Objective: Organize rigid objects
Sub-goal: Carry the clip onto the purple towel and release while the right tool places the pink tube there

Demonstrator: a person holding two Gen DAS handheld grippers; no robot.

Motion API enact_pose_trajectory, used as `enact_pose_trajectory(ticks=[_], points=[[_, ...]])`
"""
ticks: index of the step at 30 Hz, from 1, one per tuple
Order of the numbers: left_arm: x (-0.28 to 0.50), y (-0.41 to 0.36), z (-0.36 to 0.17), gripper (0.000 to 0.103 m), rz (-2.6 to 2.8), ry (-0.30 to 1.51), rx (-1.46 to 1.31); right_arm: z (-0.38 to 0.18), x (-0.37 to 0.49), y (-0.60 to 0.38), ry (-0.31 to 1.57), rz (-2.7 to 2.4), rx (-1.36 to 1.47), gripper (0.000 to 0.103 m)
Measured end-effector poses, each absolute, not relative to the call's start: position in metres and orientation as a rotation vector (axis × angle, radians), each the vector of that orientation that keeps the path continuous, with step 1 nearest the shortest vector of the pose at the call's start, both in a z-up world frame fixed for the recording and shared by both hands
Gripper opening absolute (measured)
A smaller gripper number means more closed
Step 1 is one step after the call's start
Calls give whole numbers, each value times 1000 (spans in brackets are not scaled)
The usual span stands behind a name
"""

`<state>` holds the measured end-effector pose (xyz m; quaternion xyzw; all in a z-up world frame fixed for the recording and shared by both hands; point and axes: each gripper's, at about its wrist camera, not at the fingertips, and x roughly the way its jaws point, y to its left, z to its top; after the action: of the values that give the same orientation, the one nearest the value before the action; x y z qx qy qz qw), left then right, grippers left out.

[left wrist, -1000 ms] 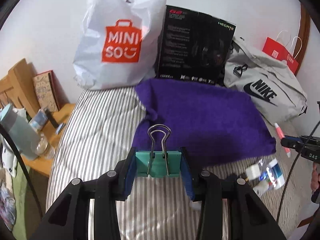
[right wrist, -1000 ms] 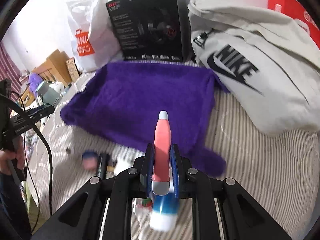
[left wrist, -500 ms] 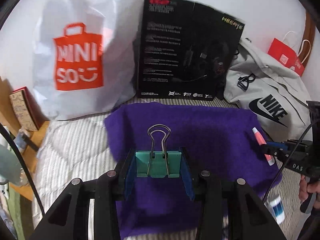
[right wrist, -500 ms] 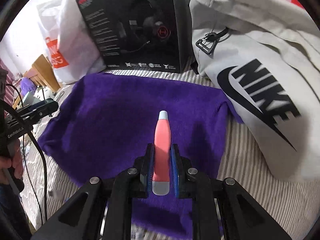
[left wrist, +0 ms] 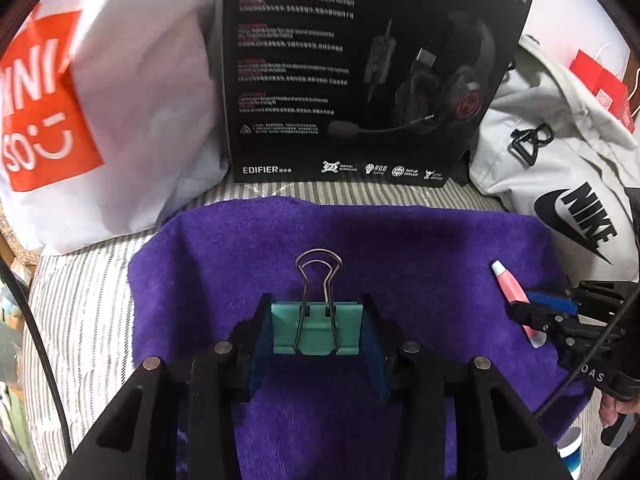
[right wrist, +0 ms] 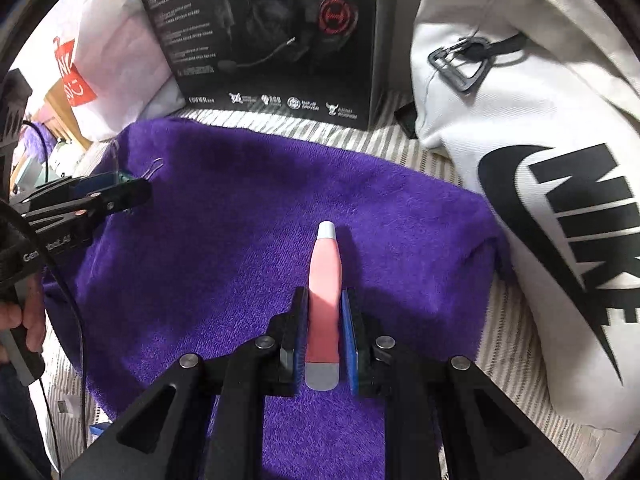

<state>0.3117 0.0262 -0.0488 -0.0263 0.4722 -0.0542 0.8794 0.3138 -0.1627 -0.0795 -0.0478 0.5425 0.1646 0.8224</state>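
My left gripper (left wrist: 318, 330) is shut on a teal binder clip (left wrist: 318, 330) with wire handles pointing forward, held low over a purple towel (left wrist: 400, 248). My right gripper (right wrist: 324, 320) is shut on a pink tube (right wrist: 325, 280) with a pale cap, also low over the towel (right wrist: 240, 220). In the left wrist view the pink tube (left wrist: 510, 286) and the right gripper (left wrist: 536, 312) sit at the towel's right side. In the right wrist view the left gripper (right wrist: 120, 192) appears at the towel's left edge.
A black headset box (left wrist: 360, 72) stands behind the towel, a white MINISO bag (left wrist: 100, 120) to its left and a grey Nike bag (left wrist: 560, 168) to its right. The striped bedsheet (left wrist: 80, 300) lies under all. A small blue-white container (left wrist: 570, 450) lies at bottom right.
Both grippers have moved forward and lower over the purple towel, each still holding its object. The box and bags loom larger.
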Motion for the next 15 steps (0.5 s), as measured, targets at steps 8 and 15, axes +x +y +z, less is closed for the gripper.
enact_pose_trajectory(ticks=[8, 15], points=[[322, 23, -61, 39, -116, 1032, -46, -80, 313, -161, 1154, 362, -119, 19], [317, 9, -66, 51, -100, 1051, 46, -80, 301, -162, 1153, 386, -130, 45]])
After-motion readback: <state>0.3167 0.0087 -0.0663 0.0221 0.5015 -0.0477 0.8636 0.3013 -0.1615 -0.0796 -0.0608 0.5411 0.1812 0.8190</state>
